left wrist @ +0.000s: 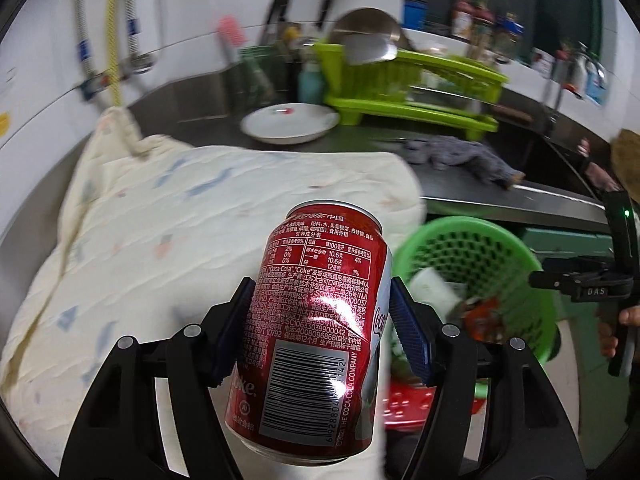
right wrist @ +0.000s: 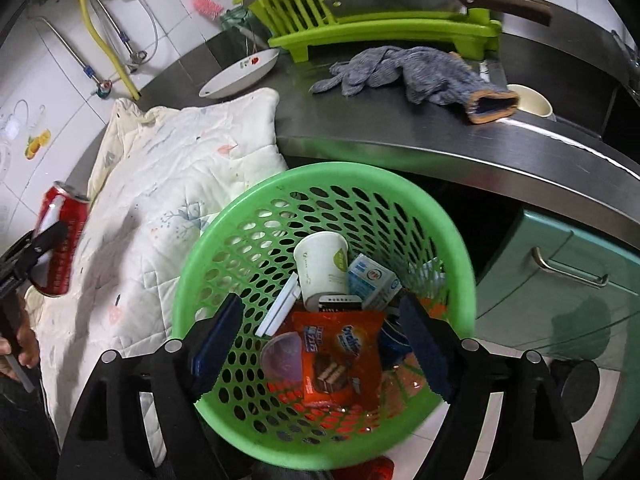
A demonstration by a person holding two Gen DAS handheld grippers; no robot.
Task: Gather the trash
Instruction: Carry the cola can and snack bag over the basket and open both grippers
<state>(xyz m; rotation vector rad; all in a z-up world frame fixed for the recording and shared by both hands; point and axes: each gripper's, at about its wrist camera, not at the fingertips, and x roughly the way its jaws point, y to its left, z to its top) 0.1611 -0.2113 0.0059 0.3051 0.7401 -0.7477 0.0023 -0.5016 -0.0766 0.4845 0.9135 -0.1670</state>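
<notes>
My left gripper (left wrist: 320,320) is shut on a red Coca-Cola can (left wrist: 316,320), held tilted above a white quilted cloth (left wrist: 180,220). The can also shows at the left edge of the right wrist view (right wrist: 60,240). A green perforated basket (right wrist: 440,216) sits below the counter edge, also seen in the left wrist view (left wrist: 540,320) to the right of the can. It holds a paper cup (right wrist: 322,268), a small carton (right wrist: 372,280), an orange snack wrapper (right wrist: 336,356) and a plastic lid (right wrist: 282,356). My right gripper (right wrist: 320,344) is open and empty, just above the basket's near rim.
A steel counter (right wrist: 400,120) carries a white plate (right wrist: 240,74), a lime dish rack (right wrist: 380,12) with a cleaver, and grey gloves (right wrist: 412,72). A green cabinet (right wrist: 560,280) with a handle is at the right. Pipes run along the tiled wall (right wrist: 52,92).
</notes>
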